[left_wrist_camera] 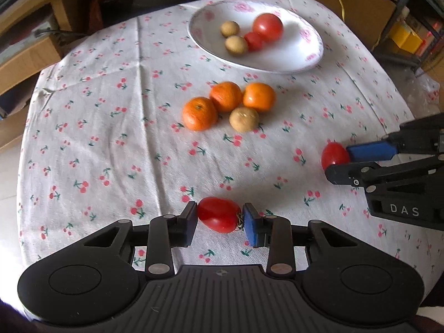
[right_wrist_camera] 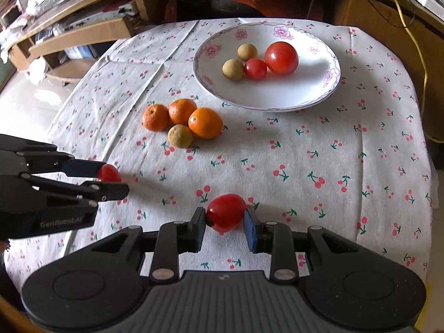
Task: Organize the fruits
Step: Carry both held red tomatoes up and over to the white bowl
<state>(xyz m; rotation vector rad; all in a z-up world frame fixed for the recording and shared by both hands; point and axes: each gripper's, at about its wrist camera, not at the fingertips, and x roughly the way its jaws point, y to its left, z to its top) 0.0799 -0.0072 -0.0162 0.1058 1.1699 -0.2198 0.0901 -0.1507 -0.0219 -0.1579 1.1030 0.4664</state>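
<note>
Left gripper and right gripper each clamp 1 tomato.

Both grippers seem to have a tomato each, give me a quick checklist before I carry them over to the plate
1. Left gripper clamps its tomato between both pads: ok.
2. Right gripper clamps its tomato: ok.
3. Tomatoes lifted off the tablecloth: cannot tell.
4. Bare space on the plate: ok, the near side is free.
5. Path past the three oranges and the brown fruit: ok for the right, tight for the left.
</note>
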